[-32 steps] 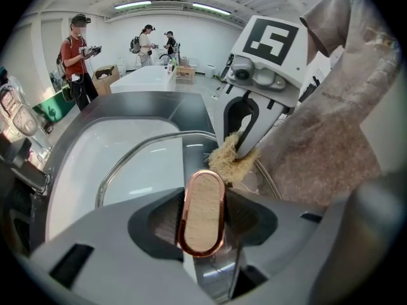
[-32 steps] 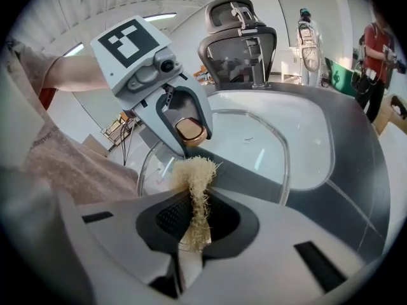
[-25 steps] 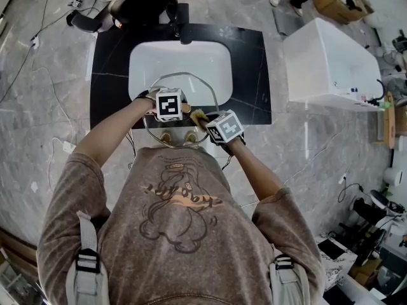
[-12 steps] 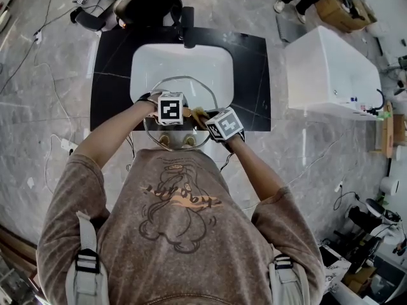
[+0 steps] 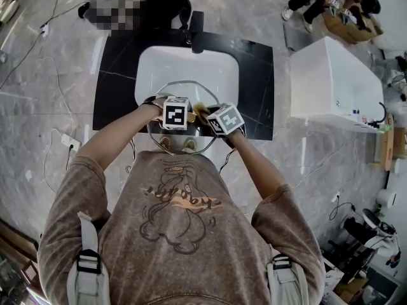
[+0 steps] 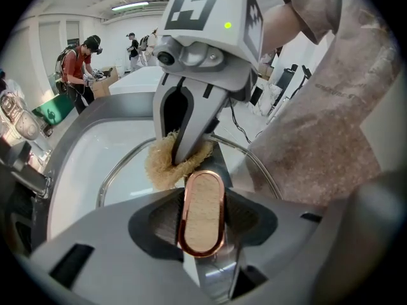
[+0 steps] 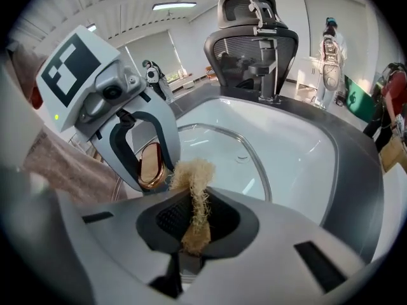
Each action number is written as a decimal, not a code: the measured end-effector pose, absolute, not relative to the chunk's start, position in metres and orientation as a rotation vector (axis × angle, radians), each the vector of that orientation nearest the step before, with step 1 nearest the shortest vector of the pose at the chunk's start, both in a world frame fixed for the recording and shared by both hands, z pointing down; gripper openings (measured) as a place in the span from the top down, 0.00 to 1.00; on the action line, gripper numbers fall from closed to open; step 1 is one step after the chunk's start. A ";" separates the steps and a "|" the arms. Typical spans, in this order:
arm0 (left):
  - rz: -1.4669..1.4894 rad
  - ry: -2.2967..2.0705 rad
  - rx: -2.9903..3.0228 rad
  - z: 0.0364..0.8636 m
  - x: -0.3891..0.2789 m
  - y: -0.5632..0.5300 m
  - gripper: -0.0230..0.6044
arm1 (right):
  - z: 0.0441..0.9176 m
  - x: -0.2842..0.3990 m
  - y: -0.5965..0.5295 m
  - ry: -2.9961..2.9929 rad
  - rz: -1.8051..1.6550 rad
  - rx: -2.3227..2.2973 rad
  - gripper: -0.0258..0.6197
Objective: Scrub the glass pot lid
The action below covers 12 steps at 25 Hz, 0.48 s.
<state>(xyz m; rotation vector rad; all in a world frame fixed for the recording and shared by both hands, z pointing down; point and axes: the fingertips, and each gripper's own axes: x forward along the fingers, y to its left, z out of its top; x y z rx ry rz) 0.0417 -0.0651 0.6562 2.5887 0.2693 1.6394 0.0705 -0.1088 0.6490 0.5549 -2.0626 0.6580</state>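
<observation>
The glass pot lid (image 5: 191,88) with its metal rim hangs over the front of the white sink (image 5: 159,62). My left gripper (image 5: 191,113) is shut on the lid's wood-and-copper knob (image 6: 202,211), also seen as the knob (image 7: 150,164) in the right gripper view. My right gripper (image 5: 205,114) is shut on a tan loofah scrubber (image 7: 194,199). The scrubber (image 6: 166,164) presses on the lid glass (image 7: 216,154) right beside the knob. Both grippers sit close together at the sink's front edge.
A black countertop (image 5: 254,88) surrounds the sink, with a black faucet (image 5: 196,30) at the back. A white tub (image 5: 331,84) stands to the right. A black office chair (image 7: 257,37) is behind the sink. People stand at the far side.
Both grippers and the lid have stayed together at the sink's front; the right gripper with the scrubber has shifted slightly nearer the left one. The head camera moved a little.
</observation>
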 end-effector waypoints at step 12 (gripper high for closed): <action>1.589 0.287 2.636 0.648 0.050 -0.063 0.66 | 0.649 0.034 -0.131 -2.120 0.529 0.287 0.89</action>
